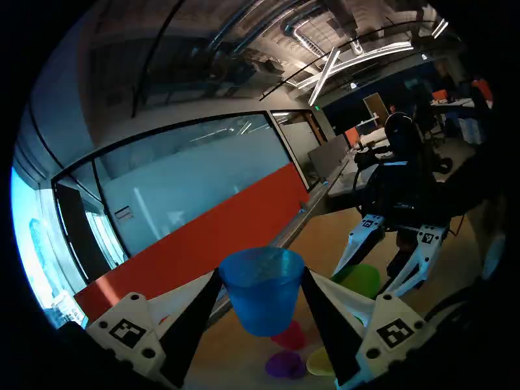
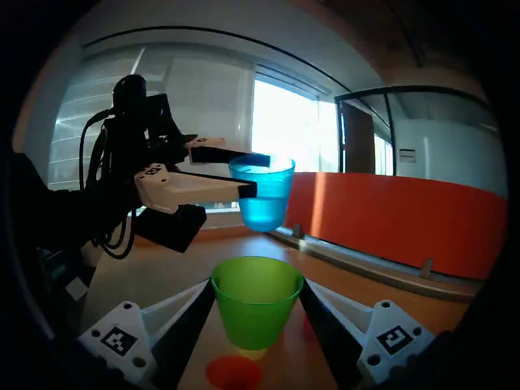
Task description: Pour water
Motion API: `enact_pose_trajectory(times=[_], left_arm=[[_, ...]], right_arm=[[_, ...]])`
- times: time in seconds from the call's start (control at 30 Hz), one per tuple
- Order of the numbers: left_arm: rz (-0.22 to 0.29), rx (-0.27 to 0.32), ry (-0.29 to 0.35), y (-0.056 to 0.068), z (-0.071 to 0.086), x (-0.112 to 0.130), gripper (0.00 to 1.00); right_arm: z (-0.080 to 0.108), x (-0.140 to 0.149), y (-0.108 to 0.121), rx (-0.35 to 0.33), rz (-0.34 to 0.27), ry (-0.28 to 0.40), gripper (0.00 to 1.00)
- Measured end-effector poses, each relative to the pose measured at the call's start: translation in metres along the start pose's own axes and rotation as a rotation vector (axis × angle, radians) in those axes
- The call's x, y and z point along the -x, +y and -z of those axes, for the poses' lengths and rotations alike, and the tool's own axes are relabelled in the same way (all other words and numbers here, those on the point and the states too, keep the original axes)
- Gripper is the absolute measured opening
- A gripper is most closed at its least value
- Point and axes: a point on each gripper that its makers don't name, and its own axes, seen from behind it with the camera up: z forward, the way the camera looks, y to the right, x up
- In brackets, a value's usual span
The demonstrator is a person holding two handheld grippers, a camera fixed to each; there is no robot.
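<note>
Left gripper view: the left claw (image 1: 262, 275) clamps a blue cup (image 1: 262, 299), held above the wooden bench (image 1: 227, 354). Beyond it, the right claw (image 1: 368, 279) grips a green cup (image 1: 355, 281). Right gripper view: the green cup sits pinched between the right claw's fingers, low over the bench. The blue cup hangs higher and farther off.

the upper cup (image 2: 262, 192) hangs beyond the lower cup (image 2: 255, 302) (both above the table (image 2: 364, 286)).

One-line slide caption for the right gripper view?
Right gripper grips a green plastic cup; left gripper holds a translucent blue plastic cup higher.
</note>
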Motion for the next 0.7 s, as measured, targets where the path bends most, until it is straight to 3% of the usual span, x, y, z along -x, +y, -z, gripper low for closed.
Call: enact_pose_trajectory(times=[0.7], left_arm=[[-0.157, -0.023, -0.014, 0.0059, -0.0018, -0.0035, 0.88]], right_arm=[[-0.0056, -0.0004, -0.0058, -0.021, 0.004, 0.002, 0.92]])
